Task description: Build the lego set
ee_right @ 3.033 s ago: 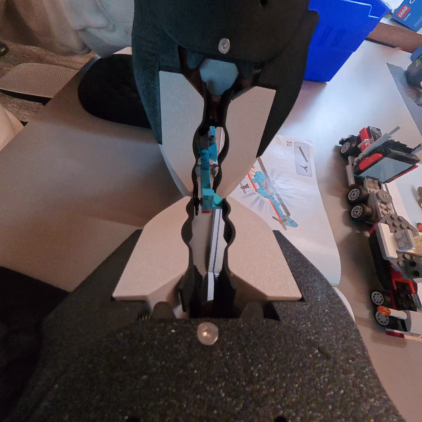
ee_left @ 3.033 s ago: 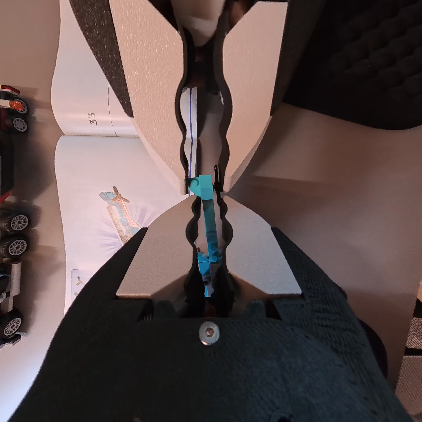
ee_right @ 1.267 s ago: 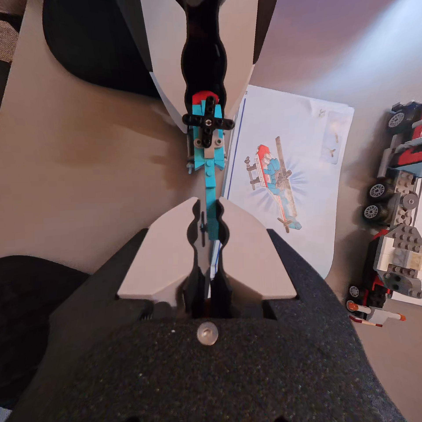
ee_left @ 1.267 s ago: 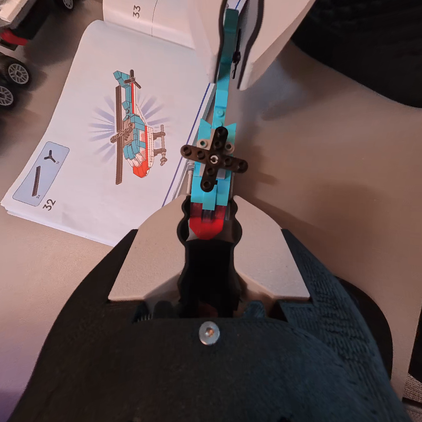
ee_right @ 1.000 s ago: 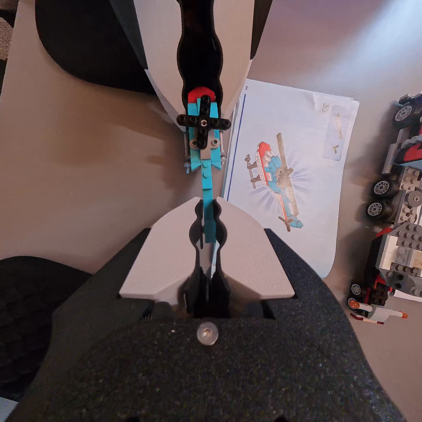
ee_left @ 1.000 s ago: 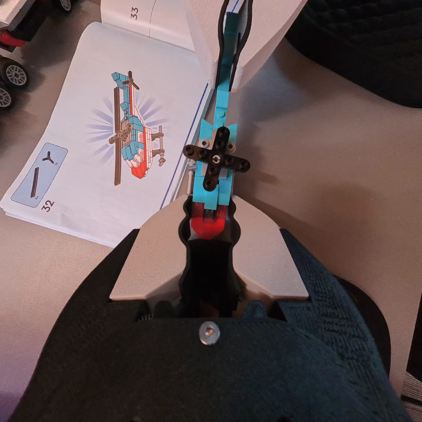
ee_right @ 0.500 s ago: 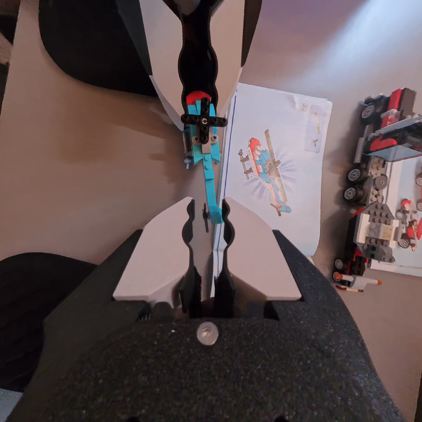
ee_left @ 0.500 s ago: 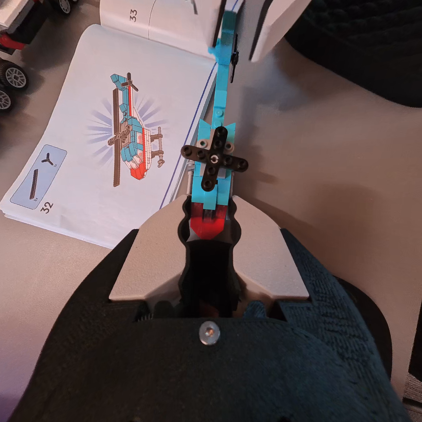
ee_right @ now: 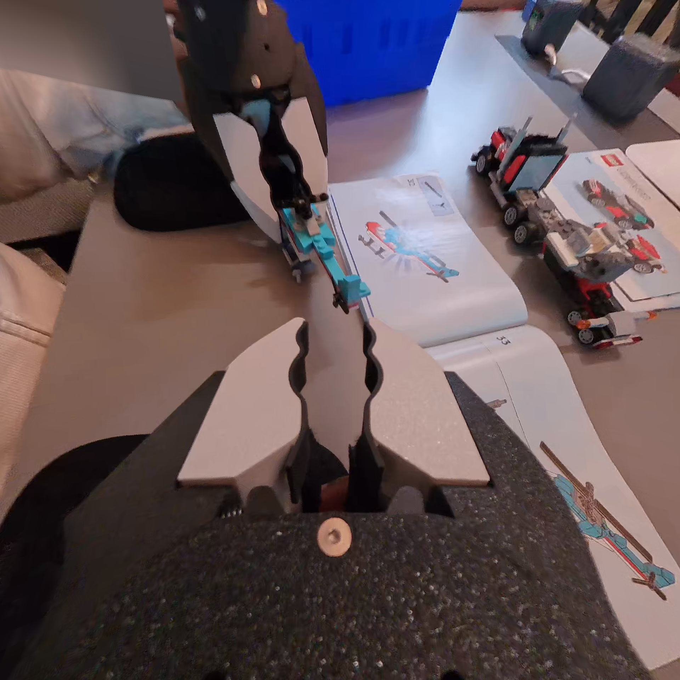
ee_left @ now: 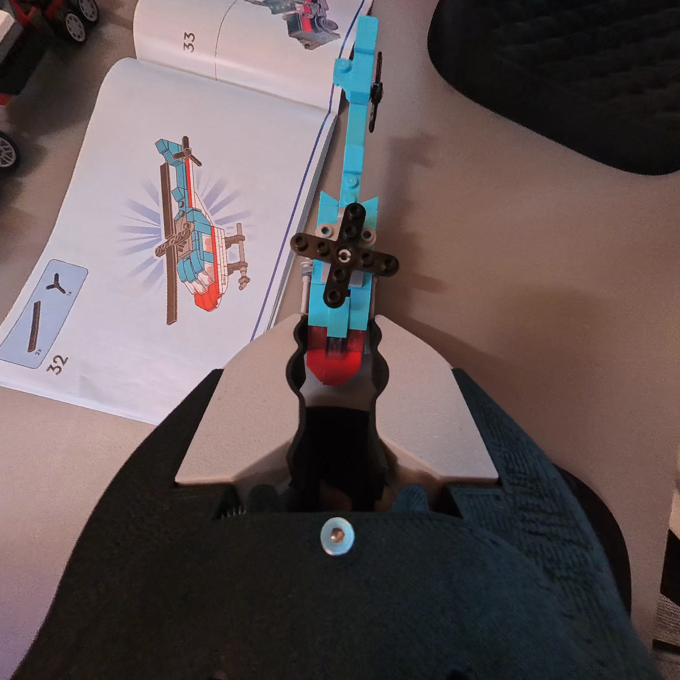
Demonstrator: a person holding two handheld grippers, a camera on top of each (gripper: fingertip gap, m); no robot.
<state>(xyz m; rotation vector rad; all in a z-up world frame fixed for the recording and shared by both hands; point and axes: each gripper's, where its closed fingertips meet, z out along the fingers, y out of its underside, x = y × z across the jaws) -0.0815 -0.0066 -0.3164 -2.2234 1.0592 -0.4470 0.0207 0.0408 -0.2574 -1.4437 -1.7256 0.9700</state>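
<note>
My left gripper (ee_left: 336,323) is shut on the red nose of a turquoise lego helicopter (ee_left: 349,220). A black cross-shaped rotor hub (ee_left: 344,254) sits on top of it, and its tail with a small black tail rotor (ee_left: 375,92) points away from me. In the right wrist view the helicopter (ee_right: 323,254) hangs from the left gripper (ee_right: 294,220) just above the table. My right gripper (ee_right: 335,327) is open and empty, a short way back from the tail.
An open instruction booklet (ee_left: 147,228) lies left of the helicopter; it also shows in the right wrist view (ee_right: 423,257). A built red, black and grey lego truck (ee_right: 552,228) stands to the right. A blue bin (ee_right: 368,48) stands at the back. A black pad (ee_left: 570,81) lies on the table. Across from one pair of fingers to the other is roughly 12 cm.
My right gripper has opened, let go of the helicopter's tail and pulled back and up. The left gripper still holds the nose and has hardly moved.
</note>
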